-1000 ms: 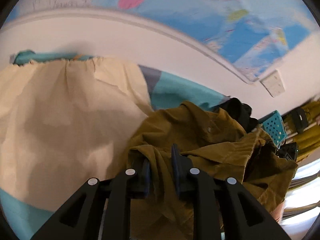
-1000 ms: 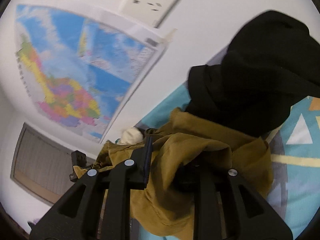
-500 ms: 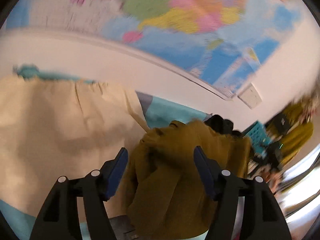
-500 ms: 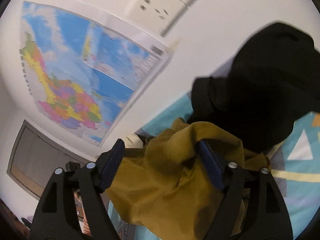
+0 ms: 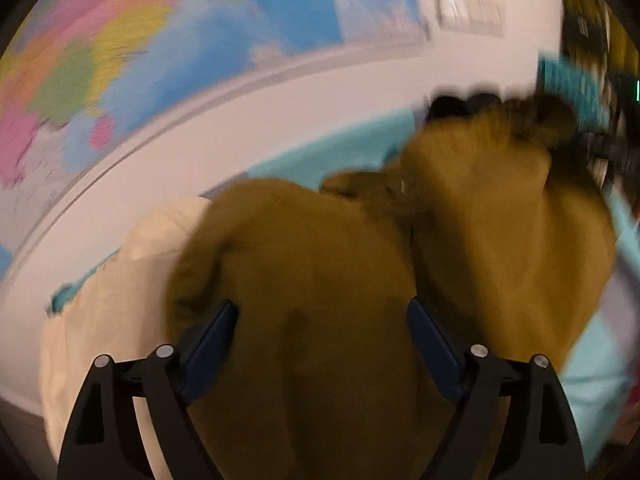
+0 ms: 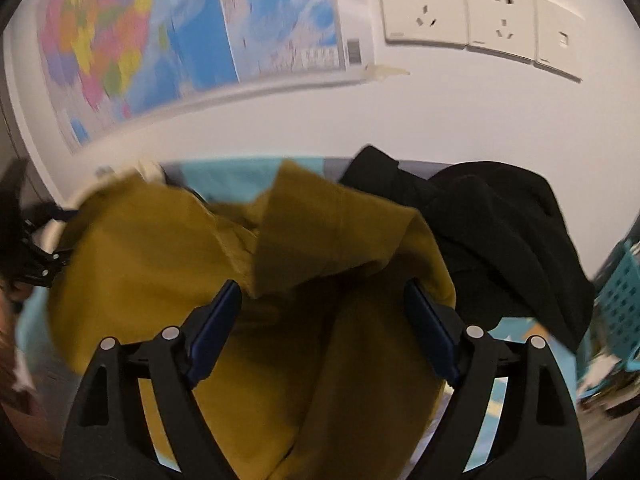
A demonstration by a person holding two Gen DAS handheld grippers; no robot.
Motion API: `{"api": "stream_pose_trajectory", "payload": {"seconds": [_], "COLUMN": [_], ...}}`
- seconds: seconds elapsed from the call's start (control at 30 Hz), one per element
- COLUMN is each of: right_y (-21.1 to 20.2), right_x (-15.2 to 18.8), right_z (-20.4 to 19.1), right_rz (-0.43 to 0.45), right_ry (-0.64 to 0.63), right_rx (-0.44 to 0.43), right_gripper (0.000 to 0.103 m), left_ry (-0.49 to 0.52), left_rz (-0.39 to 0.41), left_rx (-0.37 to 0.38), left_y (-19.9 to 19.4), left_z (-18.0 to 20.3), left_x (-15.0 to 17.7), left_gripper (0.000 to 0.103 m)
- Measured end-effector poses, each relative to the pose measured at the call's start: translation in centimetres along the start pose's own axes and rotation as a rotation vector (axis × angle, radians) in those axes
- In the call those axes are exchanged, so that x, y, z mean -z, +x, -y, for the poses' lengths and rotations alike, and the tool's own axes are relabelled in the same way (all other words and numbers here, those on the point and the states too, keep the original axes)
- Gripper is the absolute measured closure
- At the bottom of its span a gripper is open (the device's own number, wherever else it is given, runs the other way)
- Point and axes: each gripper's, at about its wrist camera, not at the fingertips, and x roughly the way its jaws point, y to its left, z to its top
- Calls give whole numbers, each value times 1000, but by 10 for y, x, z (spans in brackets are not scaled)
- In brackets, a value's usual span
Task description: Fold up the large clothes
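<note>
A mustard-brown garment lies crumpled on the teal patterned cover, and motion blurs the left wrist view. My left gripper hangs just over it; its jaws are opening and stand wide, with loose cloth between them and the pads off it. In the right wrist view the same garment lies bunched in folds. My right gripper is likewise opening over it, with a fold between the fingers but not pinched.
A cream garment lies to the left of the mustard one, and a black garment is heaped to its right. A teal slotted basket stands at the far right. Behind is a white wall with a map and sockets.
Both grippers were shut on the mustard garment and have opened wide, letting it go. Both wrists have rolled, and the garment has slumped into a heap.
</note>
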Motion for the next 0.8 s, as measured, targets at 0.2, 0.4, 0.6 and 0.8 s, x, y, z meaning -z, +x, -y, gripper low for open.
{"api": "stream_pose_trajectory", "payload": {"seconds": [0.2, 0.4, 0.6, 0.8], "right_y": [33, 1, 29, 39], "right_x": [0, -14, -6, 5], "right_z": [2, 28, 51, 55], "right_rz": [-67, 43, -41, -78], "right_ry": [-49, 73, 146, 163], "right_rx": [83, -53, -42, -35], "right_gripper": [67, 101, 101, 99], "left_ry": [45, -146, -314, -339], "left_rz": [-6, 62, 60, 76], "left_rx": [-65, -47, -31, 4], "left_y": [13, -6, 13, 6], "left_z": [10, -22, -44, -55], "left_x": [1, -7, -3, 0], "left_gripper": [70, 91, 72, 50]}}
